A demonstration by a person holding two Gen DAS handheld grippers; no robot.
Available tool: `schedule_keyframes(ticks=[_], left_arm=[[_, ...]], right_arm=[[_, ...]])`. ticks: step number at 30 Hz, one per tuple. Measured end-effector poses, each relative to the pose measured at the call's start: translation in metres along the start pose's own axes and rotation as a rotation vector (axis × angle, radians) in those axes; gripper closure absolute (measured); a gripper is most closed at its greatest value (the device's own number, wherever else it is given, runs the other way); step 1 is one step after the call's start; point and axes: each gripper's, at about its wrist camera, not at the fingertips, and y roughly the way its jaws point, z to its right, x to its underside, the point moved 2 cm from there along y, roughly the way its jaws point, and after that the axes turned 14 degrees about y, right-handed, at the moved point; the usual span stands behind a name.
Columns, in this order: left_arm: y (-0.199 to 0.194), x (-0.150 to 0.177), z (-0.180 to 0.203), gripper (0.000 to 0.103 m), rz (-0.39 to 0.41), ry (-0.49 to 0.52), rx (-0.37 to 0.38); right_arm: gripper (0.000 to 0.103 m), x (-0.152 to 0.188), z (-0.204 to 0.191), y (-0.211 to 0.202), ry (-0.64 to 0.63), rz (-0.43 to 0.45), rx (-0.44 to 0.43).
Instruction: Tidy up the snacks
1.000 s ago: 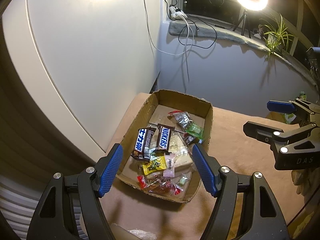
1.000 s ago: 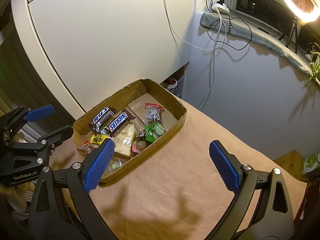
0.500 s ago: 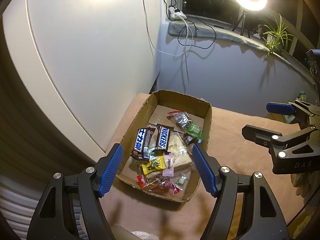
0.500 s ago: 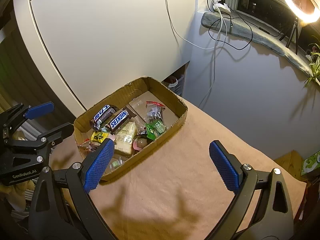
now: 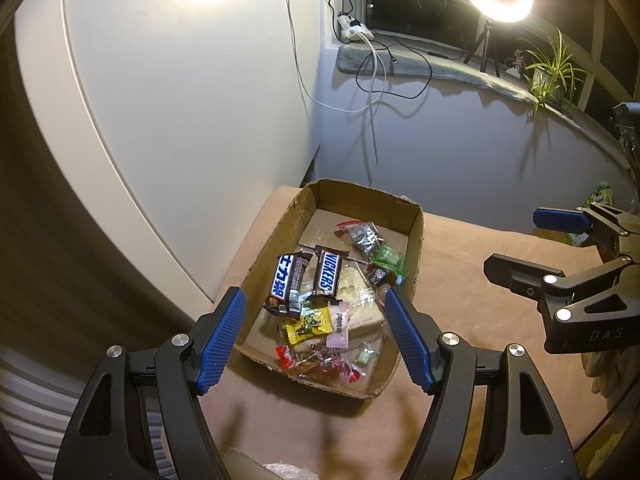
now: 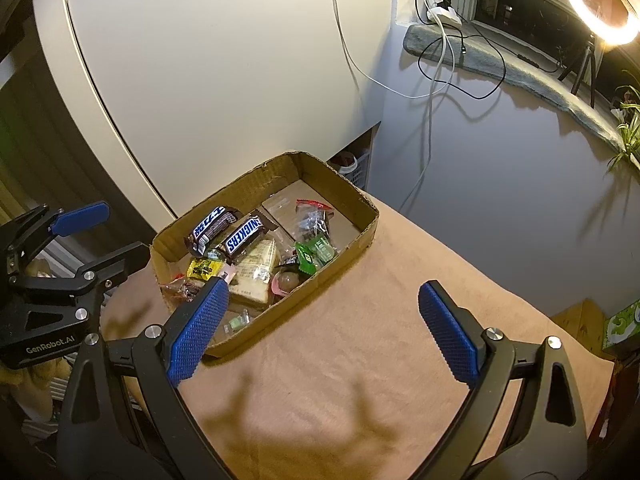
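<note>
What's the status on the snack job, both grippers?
Left gripper open, empty, above the cardboard box. Right gripper open, empty, over bare tablecloth. Snacks, Snickers bar included, all in box. Nothing in the way.

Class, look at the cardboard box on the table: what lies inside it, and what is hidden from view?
Inside the cardboard box: two Snickers bars, a yellow candy, green packets, a clear red-topped bag. A pale wrapped slab lies partly covered; anything beneath the pile is hidden.

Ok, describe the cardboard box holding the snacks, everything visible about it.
The cardboard box is a shallow, open-topped brown tray with low walls and rough, torn rims. It sits flat on the tan tablecloth near the white cabinet. Chocolate bars and small wrapped sweets lie loose inside, mostly toward the near end. Neither gripper touches it.
</note>
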Motion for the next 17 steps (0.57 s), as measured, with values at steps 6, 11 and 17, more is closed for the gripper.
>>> schedule_keyframes(ticks=[6,11,17], left_arm=[[-0.0016,0.0017,-0.0003,0.031,0.003,0.000,-0.001],[-0.0038,0.0022,0.0003,0.031,0.011,0.000,-0.003],[-0.0065,0.0035,0.0021,0.030,0.017,0.006,-0.008]], right_arm=[[0.005,0.0017,-0.0012,-0.0004,0.001,0.000,0.001],[0.005,0.0059,-0.0015,-0.0001,-0.001,-0.004,0.003],[0.005,0.0097,-0.0023,-0.0010,0.000,-0.006,0.002]])
